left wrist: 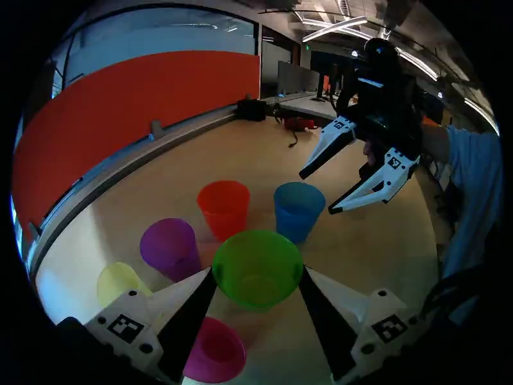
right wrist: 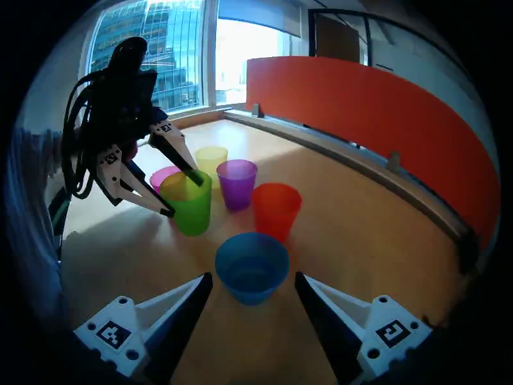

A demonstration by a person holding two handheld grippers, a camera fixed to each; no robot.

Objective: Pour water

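Note:
A green cup (left wrist: 258,285) sits between the fingers of my left gripper (left wrist: 256,273), and both fingers press its sides just under the rim. The right gripper view shows that same green cup (right wrist: 189,215) held by the left gripper (right wrist: 181,195), low over the wooden table. A blue cup (right wrist: 251,266) that seems to hold some water stands just ahead of my right gripper (right wrist: 252,277), whose fingers are spread wider than the cup. In the left gripper view the right gripper (left wrist: 317,194) hovers open beside the blue cup (left wrist: 298,212).
Orange (left wrist: 224,208), purple (left wrist: 170,247), yellow (left wrist: 118,282) and pink (left wrist: 215,350) cups cluster around the green one. An orange partition (left wrist: 128,109) lines the table's far edge. A person's sleeve (left wrist: 471,186) is at the right. Bare tabletop (right wrist: 359,237) lies beyond the cups.

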